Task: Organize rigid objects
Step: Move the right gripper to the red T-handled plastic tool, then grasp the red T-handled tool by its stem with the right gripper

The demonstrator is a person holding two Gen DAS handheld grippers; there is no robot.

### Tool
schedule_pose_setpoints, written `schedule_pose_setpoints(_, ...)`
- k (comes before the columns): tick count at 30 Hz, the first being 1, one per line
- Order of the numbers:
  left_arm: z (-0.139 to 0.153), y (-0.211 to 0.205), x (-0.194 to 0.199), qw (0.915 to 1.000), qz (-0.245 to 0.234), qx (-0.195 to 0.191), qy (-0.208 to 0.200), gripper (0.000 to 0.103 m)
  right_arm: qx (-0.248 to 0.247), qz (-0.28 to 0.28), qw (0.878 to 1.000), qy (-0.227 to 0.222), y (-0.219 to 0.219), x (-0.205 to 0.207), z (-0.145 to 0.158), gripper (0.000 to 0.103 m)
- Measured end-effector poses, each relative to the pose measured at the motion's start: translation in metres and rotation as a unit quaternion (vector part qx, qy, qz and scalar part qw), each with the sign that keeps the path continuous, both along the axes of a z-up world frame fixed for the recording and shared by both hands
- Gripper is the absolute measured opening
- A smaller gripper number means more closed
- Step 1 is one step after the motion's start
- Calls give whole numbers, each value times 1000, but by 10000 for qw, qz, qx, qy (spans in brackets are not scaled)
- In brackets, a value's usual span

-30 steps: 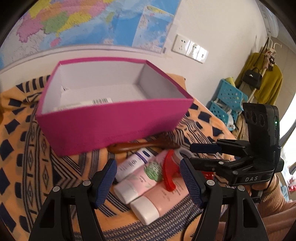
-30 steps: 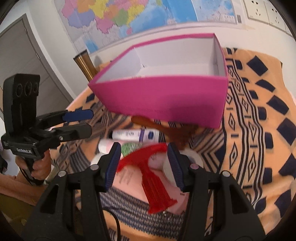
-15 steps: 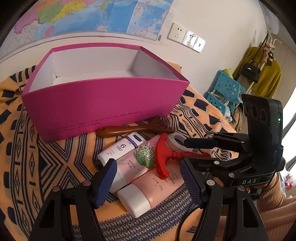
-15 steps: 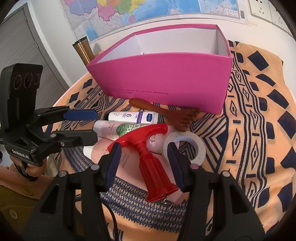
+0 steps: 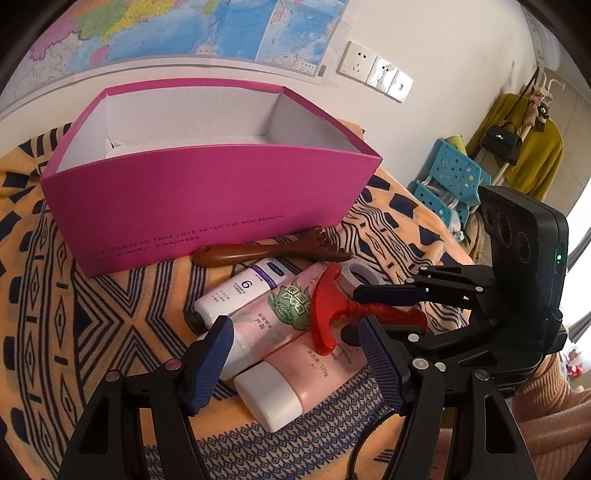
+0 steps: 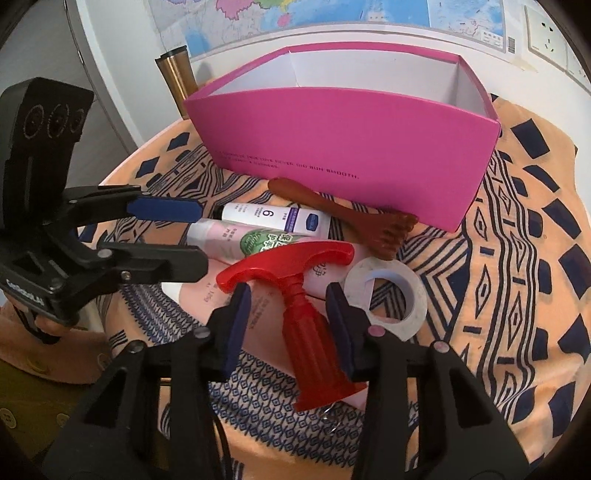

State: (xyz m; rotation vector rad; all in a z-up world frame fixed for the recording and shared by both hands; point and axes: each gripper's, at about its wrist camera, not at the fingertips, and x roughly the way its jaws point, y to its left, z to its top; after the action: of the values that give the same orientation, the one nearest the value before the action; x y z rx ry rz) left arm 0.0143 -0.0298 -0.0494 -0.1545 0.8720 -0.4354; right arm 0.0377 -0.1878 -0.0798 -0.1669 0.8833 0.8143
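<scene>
Pink box (image 6: 343,133), open and apparently empty, stands at the far side of the patterned orange cloth (image 6: 517,280); the loose items lie just near of it. The step in hand looks like the first pick: the right gripper (image 6: 288,317) straddles the stem of the red T-handled tool (image 6: 295,295), its jaws closing, pads not yet touching. Next it must pinch the stem squarely and lift it clear of the pink tubes (image 5: 295,362) beneath. The left gripper (image 5: 295,354) hangs open over those tubes. Beside them lie a white tube (image 6: 273,218), brown wooden massager (image 6: 354,218) and tape roll (image 6: 391,291). A map (image 5: 207,29) covers the far wall.
</scene>
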Motion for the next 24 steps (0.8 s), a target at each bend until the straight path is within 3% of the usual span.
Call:
schedule_pose_setpoints(4,0,0,1,10000,-2,4,12,72,-30,57,10000,24,6,2,-3,38)
schedule_pose_setpoints(6,0,0,1,10000,1,-4,9,72,-24,80,10000,37,7,3,-3,26)
schedule_pose_setpoints(13,1,0,0,10000,-2,-69,2,72,130,78,9998,123,4,7,-3,24)
schedule_pose_setpoints(20,5,-3,-2,9993,-265,-263,-35,72,798,-92,9961,371,-18,10,4,24)
schedule_pose_setpoints(24,2,-13,-1,9988,-441,-192,19,72,733,-107,9964,422,-18,9,2,24)
